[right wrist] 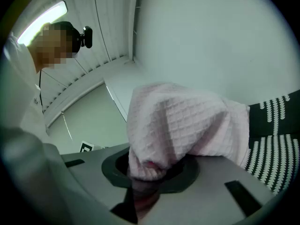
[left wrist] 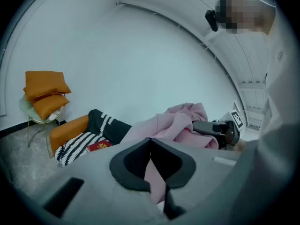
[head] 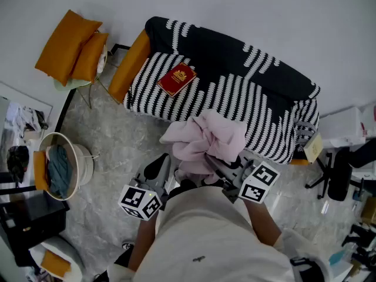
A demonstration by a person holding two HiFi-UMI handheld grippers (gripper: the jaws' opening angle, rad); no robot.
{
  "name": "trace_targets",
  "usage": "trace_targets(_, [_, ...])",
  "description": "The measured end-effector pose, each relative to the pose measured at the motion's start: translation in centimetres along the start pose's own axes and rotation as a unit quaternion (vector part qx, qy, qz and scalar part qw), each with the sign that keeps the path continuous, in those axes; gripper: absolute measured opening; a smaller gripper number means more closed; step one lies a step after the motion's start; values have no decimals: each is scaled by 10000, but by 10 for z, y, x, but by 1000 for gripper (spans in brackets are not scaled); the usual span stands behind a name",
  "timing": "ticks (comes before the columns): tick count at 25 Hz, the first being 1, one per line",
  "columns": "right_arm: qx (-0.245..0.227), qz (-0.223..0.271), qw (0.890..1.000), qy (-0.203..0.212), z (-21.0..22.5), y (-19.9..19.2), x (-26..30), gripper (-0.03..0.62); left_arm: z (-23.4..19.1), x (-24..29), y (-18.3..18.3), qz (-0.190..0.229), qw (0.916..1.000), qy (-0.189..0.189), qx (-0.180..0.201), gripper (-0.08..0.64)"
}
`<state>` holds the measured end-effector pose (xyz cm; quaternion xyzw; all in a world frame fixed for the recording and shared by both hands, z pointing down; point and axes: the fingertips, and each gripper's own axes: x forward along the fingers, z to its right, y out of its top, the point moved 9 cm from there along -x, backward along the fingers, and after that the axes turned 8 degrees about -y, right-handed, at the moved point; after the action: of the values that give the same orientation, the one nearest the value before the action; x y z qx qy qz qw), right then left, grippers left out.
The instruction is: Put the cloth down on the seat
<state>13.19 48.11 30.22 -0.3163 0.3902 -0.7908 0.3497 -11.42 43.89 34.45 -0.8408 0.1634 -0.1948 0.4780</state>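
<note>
Both tools grip a crumpled pink waffle-weave cloth [head: 208,140]: the left tool [left wrist: 151,146] pinches a thin fold, the right tool [right wrist: 143,184] a thick bunch. It is held up before the black-and-white striped fabric sofa seat [head: 247,107].

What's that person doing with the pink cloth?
A person is holding a bunched-up pink cloth with two hand-held grippers. The left gripper and the right gripper are both clamped on it. The cloth is held up in front of a black-and-white striped seat and does not look set down on it yet. A red book lies on the seat.
</note>
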Motion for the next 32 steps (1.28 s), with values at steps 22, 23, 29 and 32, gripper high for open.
trace_targets(22, [-74,119,9999,18,-10,4,2,89,5,-26,-12,21,10000,64,3,12])
trace_targets(23, [-72,119,9999,23,-11,4,3,91,4,-28,-12,28,10000,72,-5,11])
trace_targets(29, [-82,80,9999,127,-16,11,10,91,0,-35,-16,15,9998,170,-117,12])
trace_targets(32, [-94,39,9997,209,-17,15,20,91,-4,-34,-18,-8,9995,234,-212,12])
